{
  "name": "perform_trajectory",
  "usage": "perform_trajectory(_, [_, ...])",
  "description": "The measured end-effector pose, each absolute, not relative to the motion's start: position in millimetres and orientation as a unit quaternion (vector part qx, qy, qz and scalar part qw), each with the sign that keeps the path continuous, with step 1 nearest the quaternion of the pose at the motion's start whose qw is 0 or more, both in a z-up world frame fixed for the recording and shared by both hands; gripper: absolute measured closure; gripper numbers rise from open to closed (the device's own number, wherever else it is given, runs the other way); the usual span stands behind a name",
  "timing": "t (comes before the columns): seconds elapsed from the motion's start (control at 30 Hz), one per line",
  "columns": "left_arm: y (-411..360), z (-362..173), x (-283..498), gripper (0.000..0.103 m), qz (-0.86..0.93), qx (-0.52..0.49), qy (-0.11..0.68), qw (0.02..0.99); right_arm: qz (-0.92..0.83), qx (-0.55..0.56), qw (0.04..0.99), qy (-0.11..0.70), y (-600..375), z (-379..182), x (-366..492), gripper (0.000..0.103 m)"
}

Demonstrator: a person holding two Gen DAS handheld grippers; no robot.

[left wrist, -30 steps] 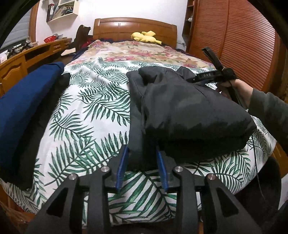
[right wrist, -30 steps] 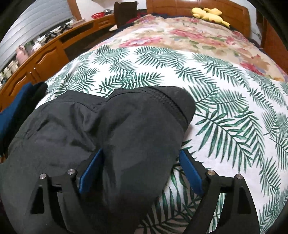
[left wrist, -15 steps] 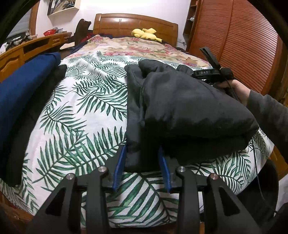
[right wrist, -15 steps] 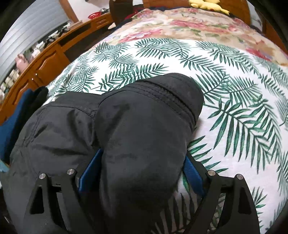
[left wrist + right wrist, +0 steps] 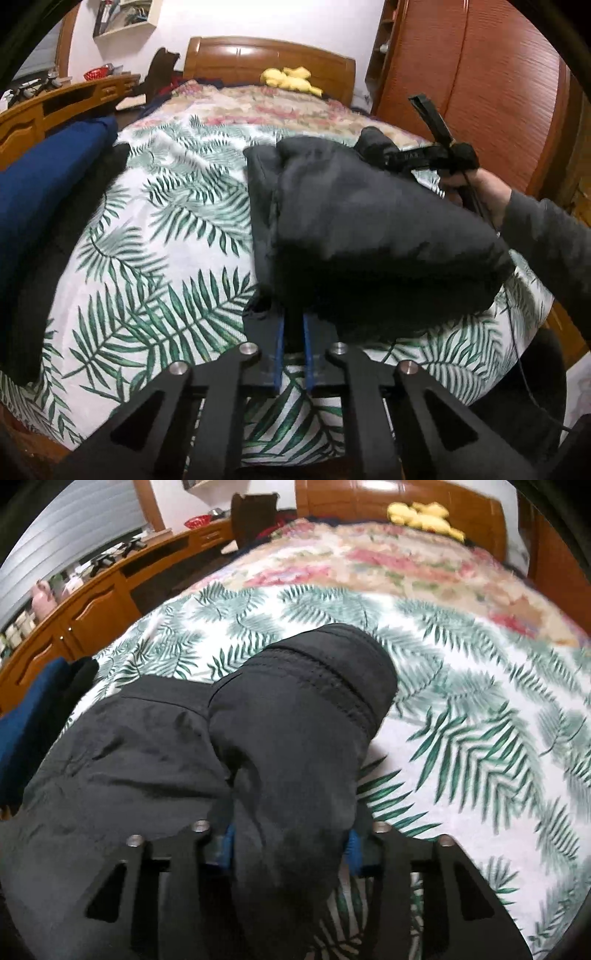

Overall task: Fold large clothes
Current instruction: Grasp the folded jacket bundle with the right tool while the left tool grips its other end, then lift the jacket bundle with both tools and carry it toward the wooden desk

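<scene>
On the bed (image 5: 155,229) with a palm-leaf cover a soft, bulky black jacket (image 5: 362,229) is lain, just pinched at its near hem by the left gripper (image 5: 293,332) and at a thick fold by the right gripper (image 5: 290,843), whose fingers have just closed on cloth that is judged light but slippery.

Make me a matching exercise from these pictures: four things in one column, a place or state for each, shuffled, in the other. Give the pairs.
Things:
1. black jacket
2. yellow plush toy
3. blue folded garment
4. left gripper

Places or states:
A. by the wooden headboard
B. at the bed's left edge in the left wrist view
C. jaws shut on a thin fabric edge
D. bundled on the palm-leaf bedspread

Pairs: 1-D, 2-A, 3-B, 4-C
</scene>
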State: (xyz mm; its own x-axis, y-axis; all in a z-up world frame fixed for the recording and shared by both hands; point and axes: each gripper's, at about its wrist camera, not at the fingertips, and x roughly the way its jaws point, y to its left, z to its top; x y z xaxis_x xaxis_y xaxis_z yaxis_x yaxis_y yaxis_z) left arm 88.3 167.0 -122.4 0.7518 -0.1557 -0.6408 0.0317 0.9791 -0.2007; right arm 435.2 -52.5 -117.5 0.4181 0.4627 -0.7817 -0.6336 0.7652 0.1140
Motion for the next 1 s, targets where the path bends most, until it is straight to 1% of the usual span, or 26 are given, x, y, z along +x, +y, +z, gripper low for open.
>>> perform_trajectory(0.03, [167.5,-118.6,86.9,0.097,-0.051,-0.091,0.343,0.934,0.328,-0.107,0.841,0.418,-51.4,-111.4,430.8,0.071])
perform_trajectory(0.1, [166.6,-111.5,85.5,0.098,-0.053,-0.087,0.335,0.937,0.329,-0.127,0.848,0.395,-47.0,-99.7,421.0,0.074])
perform_trajectory(0.2, [169.3,-102.2,84.0,0.098,-0.063,-0.088,0.326,0.939,0.326,-0.161,0.855,0.371,-36.2,-88.8,408.4,0.076])
perform_trajectory(0.33, [175.9,-90.9,83.3,0.099,-0.063,-0.085,0.314,0.943,0.324,-0.173,0.865,0.342,-28.1,-73.9,396.7,0.079])
perform_trajectory(0.7, [205.7,-53.1,77.1,0.099,-0.036,-0.069,0.275,0.958,0.342,-0.204,0.874,0.278,12.3,-38.7,368.0,0.082])
perform_trajectory(1.0, [258.9,-13.4,66.0,0.099,0.008,-0.061,0.239,0.969,0.36,-0.207,0.881,0.226,76.1,19.0,353.4,0.082])
